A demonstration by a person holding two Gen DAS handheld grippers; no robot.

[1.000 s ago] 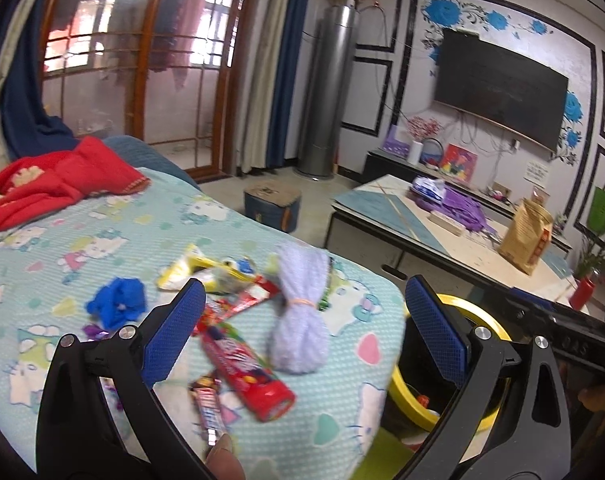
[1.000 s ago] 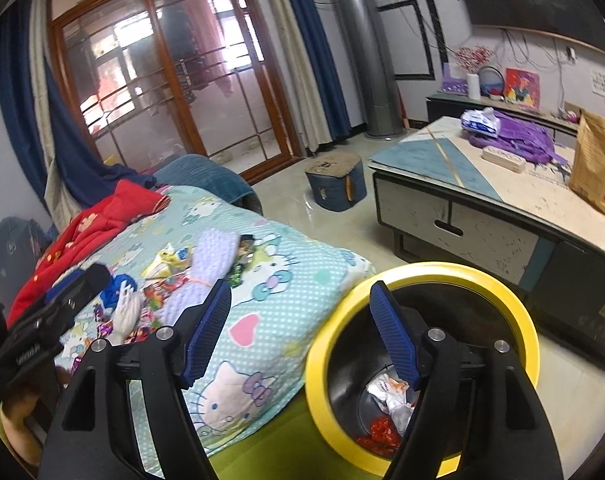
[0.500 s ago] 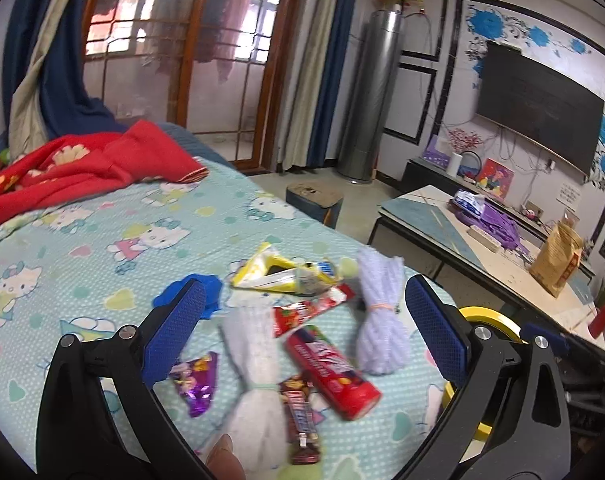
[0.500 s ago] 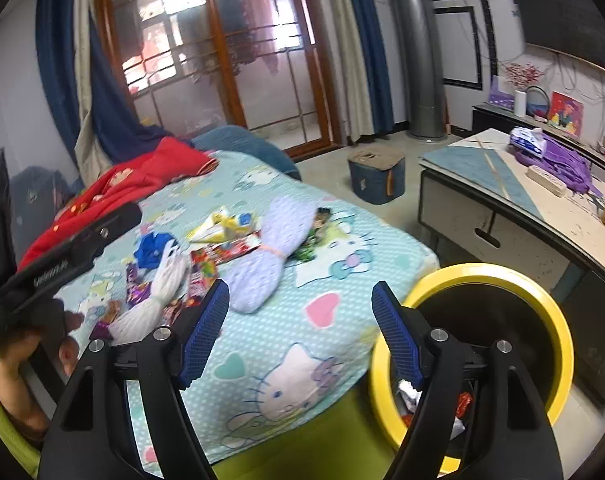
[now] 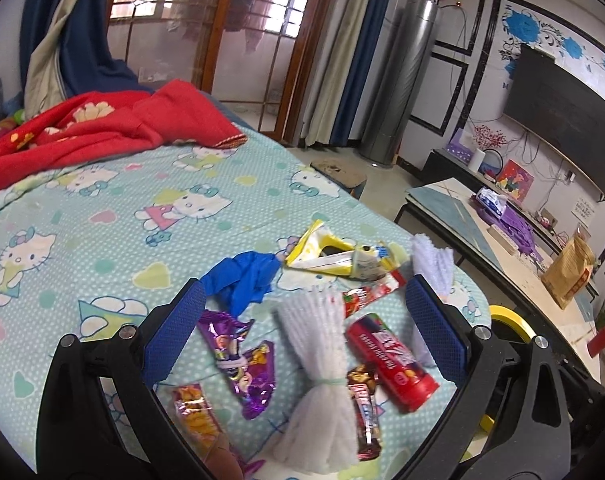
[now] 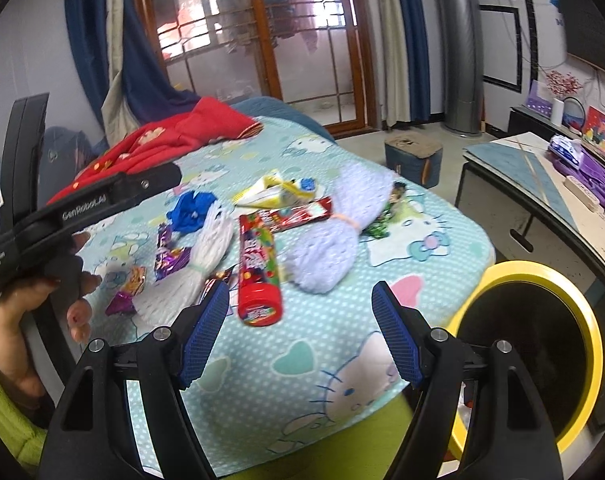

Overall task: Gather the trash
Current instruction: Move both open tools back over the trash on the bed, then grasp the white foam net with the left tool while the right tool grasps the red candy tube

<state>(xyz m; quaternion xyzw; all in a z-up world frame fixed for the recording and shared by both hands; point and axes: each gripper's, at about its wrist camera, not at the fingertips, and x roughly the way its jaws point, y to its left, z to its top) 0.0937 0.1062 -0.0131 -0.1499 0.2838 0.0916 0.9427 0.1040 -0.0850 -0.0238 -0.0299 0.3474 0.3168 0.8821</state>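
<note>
Both views swung from yellow bin [image 6: 542, 280] toward wrapper litter [image 5: 322, 320] on the bed [image 5: 102, 220], left hand-held gripper [image 5: 302, 316] spread over wrappers, right hand-held gripper [image 6: 298, 320] spread, empty, both angled downward.

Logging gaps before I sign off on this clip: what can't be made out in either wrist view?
- Yellow-rimmed bin: its inside is too dark to see in the right wrist view; in the left wrist view the tong arm hides most of it.
- Chocolate bar wrapper: print motion-blurred, left wrist view.
- Orange snack wrapper: lower end hidden by the tong arm, left wrist view.
- Green wrapper: partly under the lilac yarn bundle, right wrist view.
</note>
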